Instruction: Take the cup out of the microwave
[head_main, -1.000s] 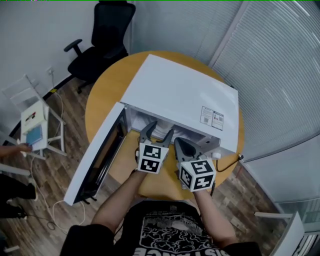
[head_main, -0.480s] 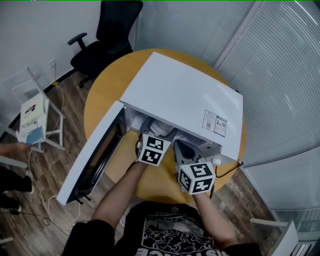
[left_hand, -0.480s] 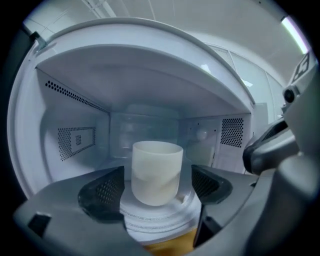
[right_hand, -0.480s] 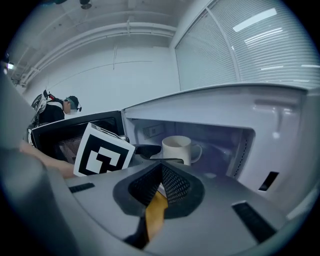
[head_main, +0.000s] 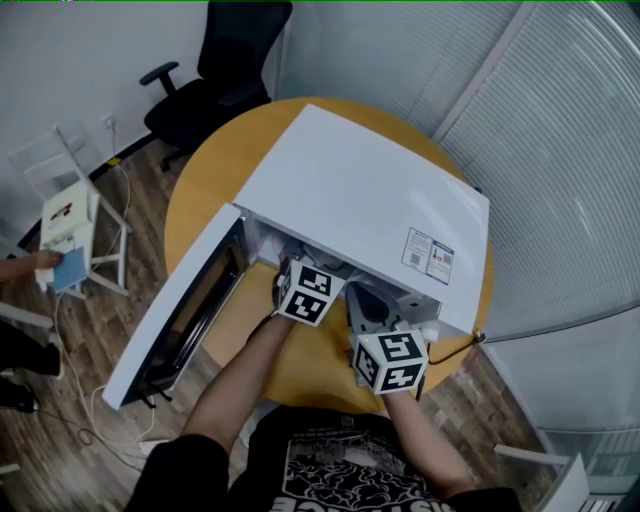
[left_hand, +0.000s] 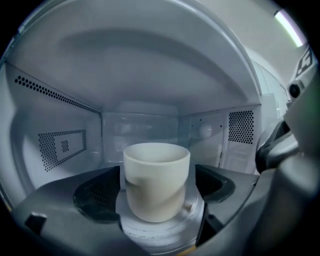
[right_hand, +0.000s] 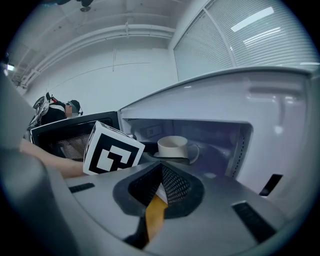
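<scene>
A white microwave (head_main: 370, 200) stands on a round wooden table, its door (head_main: 185, 310) swung open to the left. Inside, a cream cup (left_hand: 156, 165) sits upright on the glass turntable (left_hand: 160, 230). My left gripper (left_hand: 157, 176) reaches into the cavity, and its jaws are opening. They stand on either side of the cup, with a small gap at each side. In the head view only its marker cube (head_main: 310, 291) shows. My right gripper (right_hand: 161, 167) is shut and empty, just outside the opening, with the cup (right_hand: 172, 146) beyond it.
The round table (head_main: 215, 170) extends only a little past the microwave. A black office chair (head_main: 215, 75) stands behind it and a white folding stand (head_main: 65, 225) to the left, where a person's hand (head_main: 20, 268) reaches in. A cable (head_main: 455, 340) trails off the microwave's right side.
My left gripper has pushed forward into the microwave until its jaws are hidden under the top. The right gripper has stayed where it was.
</scene>
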